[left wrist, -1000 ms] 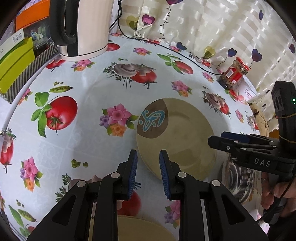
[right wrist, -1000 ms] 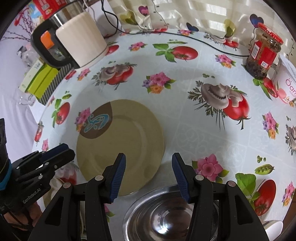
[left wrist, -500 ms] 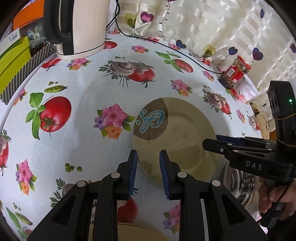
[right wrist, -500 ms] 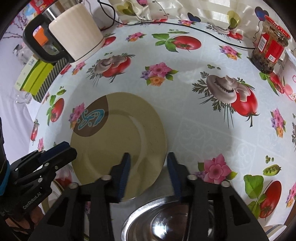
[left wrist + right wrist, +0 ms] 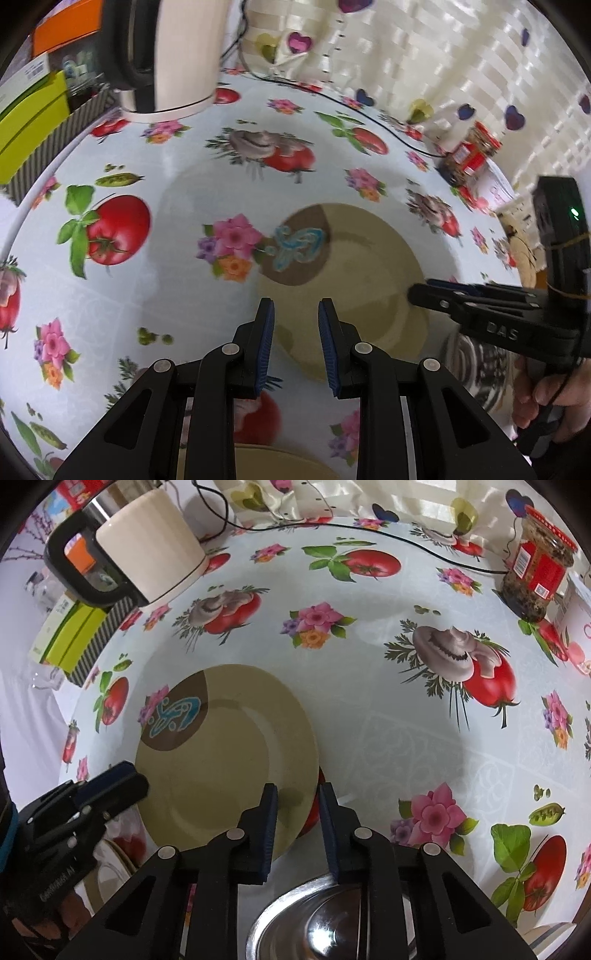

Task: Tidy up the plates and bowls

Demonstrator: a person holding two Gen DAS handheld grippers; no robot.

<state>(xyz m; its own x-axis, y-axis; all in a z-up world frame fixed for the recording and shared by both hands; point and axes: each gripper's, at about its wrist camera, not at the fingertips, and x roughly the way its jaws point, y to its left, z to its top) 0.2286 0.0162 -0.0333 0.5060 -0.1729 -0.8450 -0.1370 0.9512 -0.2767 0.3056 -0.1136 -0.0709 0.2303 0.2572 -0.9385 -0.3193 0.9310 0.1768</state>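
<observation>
Left wrist view: at far left we see a green box (image 5: 29, 122) off the table's left edge, then a kettle (image 5: 166, 55) at the table's (image 5: 177, 206) far-left corner. Our left gripper (image 5: 295, 325) hangs over the near edge of the plate (image 5: 354, 280), fingers (image 5: 264, 343) parted with a narrow gap, grasping nothing. The plate lies flat mid-table, tan, with a brown patch and blue mark on its far-left side. A second tan plate (image 5: 266, 461) shows at the bottom, near the table's near edge. To the right, the right gripper (image 5: 417, 291) reaches in over the plate's right rim. Behind it sits a steel bowl (image 5: 480, 369), partly hidden. A jar (image 5: 469, 155) stands near the far-right corner, by the curtain (image 5: 424, 55).

Right wrist view: the left gripper (image 5: 129, 779) comes in from lower left at the plate's (image 5: 221, 757) left rim. The kettle (image 5: 147, 561) sits at top left, the box (image 5: 70, 635) beside it. Our right gripper (image 5: 297, 812) straddles the plate's near-right rim: one finger (image 5: 269, 830) over the plate, the other just outside the rim. We see a gap on both sides, so it is not clamped on the plate. We cannot tell if either pad touches. The bowl (image 5: 295, 923) sits right under the gripper, close to the plate's near edge. The jar (image 5: 535, 572) stands at far right, a white tub (image 5: 576, 627) next to it.
</observation>
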